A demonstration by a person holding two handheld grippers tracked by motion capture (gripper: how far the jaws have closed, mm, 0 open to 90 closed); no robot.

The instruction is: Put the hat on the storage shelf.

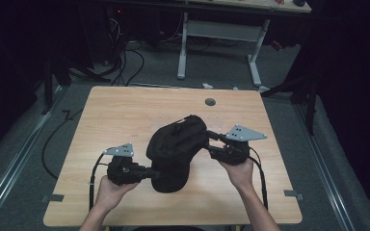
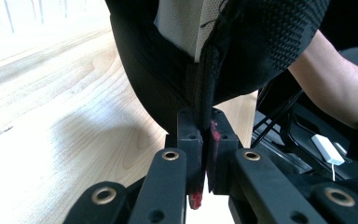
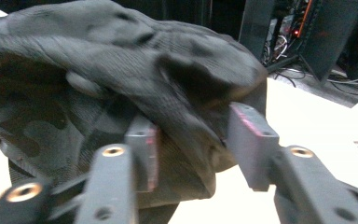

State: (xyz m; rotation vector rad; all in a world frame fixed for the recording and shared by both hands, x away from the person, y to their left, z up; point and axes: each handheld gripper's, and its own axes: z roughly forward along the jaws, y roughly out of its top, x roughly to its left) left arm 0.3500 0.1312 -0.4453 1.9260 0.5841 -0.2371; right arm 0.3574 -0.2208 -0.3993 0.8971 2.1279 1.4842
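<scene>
**Cap held at frame centre**

Black cap lifted over table, centre of high view. Left tongs pressed together, pinching cap edge. Right tongs spread around cap fabric, lower centre of right gripper view.
</scene>
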